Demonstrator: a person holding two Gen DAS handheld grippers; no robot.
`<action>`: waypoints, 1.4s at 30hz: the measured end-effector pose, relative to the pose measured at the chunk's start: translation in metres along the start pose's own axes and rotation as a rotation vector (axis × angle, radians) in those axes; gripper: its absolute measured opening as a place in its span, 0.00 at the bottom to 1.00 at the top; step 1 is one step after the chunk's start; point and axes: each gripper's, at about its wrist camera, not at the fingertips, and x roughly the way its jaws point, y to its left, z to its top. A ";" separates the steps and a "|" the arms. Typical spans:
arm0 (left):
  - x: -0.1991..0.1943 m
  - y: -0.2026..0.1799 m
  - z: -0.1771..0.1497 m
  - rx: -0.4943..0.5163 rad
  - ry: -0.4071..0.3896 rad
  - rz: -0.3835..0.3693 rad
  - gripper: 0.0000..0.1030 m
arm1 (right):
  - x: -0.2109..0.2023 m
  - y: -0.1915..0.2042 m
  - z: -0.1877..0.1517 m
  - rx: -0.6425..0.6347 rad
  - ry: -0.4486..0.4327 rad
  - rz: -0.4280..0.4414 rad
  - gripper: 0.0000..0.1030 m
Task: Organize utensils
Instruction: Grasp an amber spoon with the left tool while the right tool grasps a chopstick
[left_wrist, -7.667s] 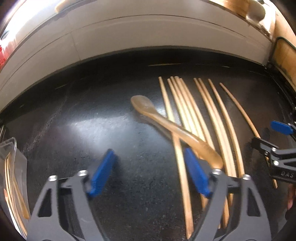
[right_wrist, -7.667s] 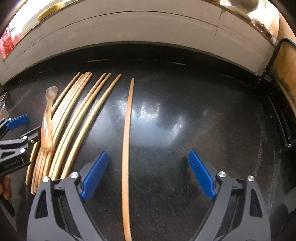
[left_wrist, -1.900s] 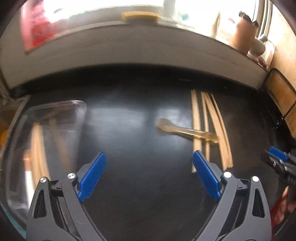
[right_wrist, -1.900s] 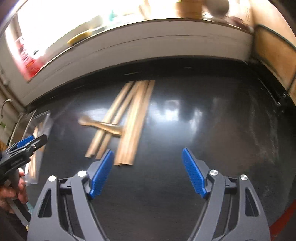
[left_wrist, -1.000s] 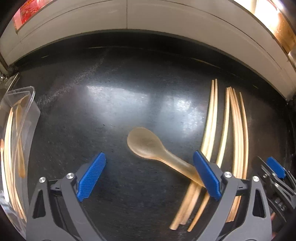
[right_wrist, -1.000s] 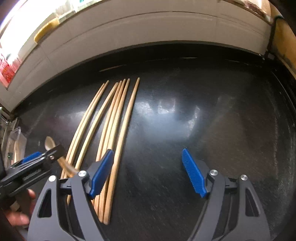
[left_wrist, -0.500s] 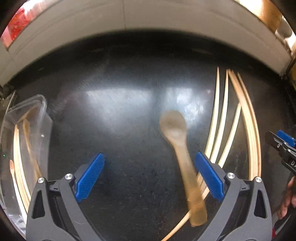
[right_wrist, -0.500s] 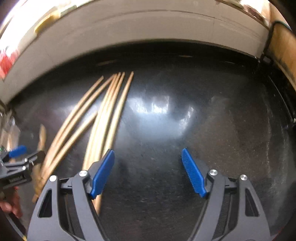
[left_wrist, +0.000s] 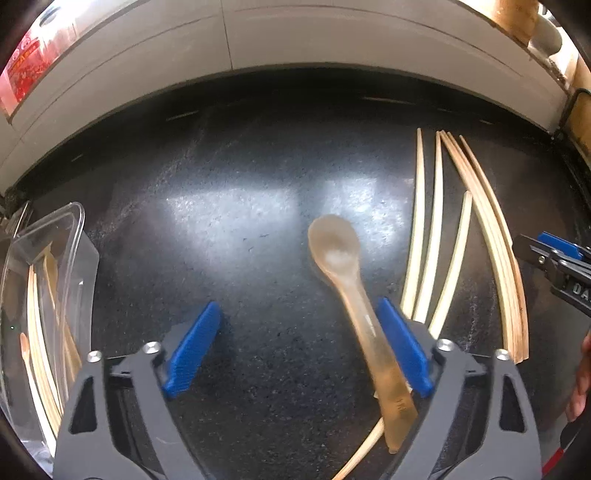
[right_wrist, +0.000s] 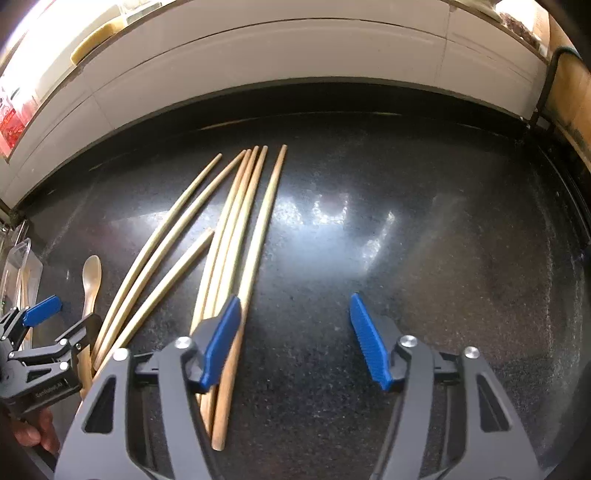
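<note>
Left gripper (left_wrist: 297, 347), jaws spread wide, holding nothing, poised over the dark speckled surface (left_wrist: 229, 221). The translucent spoon (left_wrist: 354, 295) lies between the blue pads, its handle just beside the right-hand pad (left_wrist: 404, 350), bowl pointing away. Loose wooden chopsticks (left_wrist: 443, 258) lie to its right; a clear container (left_wrist: 48, 295) at far left holds more sticks. Right gripper (right_wrist: 295, 343), jaws likewise open and empty, hovers beside the chopsticks.

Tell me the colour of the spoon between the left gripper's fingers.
The spoon is translucent amber-brown, paler at the bowl; the left wrist view shows it best.
</note>
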 end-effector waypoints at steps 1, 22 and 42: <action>-0.001 0.000 0.000 -0.004 -0.004 0.001 0.77 | 0.000 0.001 0.002 0.005 0.001 0.013 0.54; -0.006 -0.023 0.010 0.043 -0.038 -0.004 0.11 | 0.010 0.012 0.016 0.037 0.058 0.086 0.23; -0.034 0.005 0.010 -0.042 -0.109 -0.064 0.09 | -0.027 0.001 0.006 -0.011 -0.022 0.089 0.07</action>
